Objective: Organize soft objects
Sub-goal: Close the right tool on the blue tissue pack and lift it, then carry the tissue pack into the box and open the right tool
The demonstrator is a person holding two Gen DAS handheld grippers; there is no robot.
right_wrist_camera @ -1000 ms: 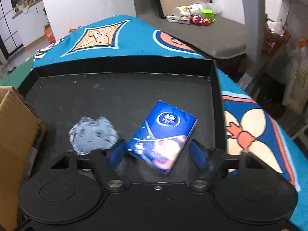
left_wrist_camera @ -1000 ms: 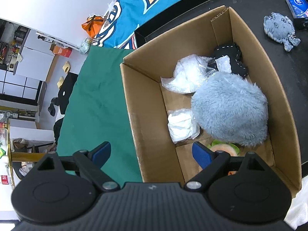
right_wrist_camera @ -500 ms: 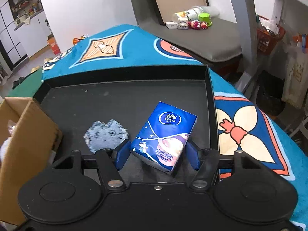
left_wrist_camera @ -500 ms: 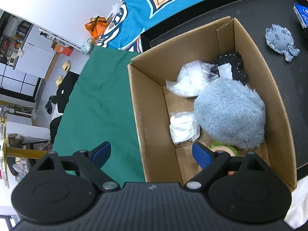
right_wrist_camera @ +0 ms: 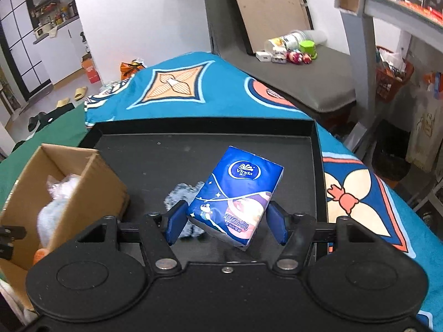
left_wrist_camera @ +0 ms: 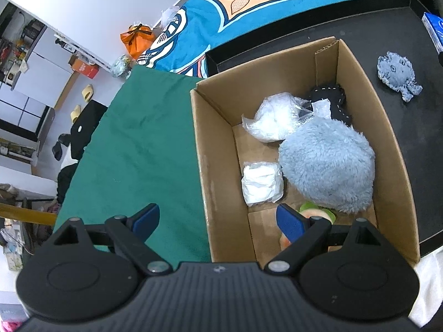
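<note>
My right gripper [right_wrist_camera: 225, 222] carries a blue Vinda tissue pack [right_wrist_camera: 238, 195], tilted, its jaws closed against the pack's lower sides, lifted clear above the black tray [right_wrist_camera: 193, 155]. Just behind the pack's lower left corner I see a small grey-blue plush toy [right_wrist_camera: 180, 191] lying on the tray floor, partly hidden. At left stands an open cardboard box [right_wrist_camera: 91, 191], with a fluffy pale blue plush [right_wrist_camera: 49, 218] and a clear plastic bag [right_wrist_camera: 65, 184] inside. The tray rests on a teal patterned cloth [right_wrist_camera: 180, 83] covering the surface.
</note>
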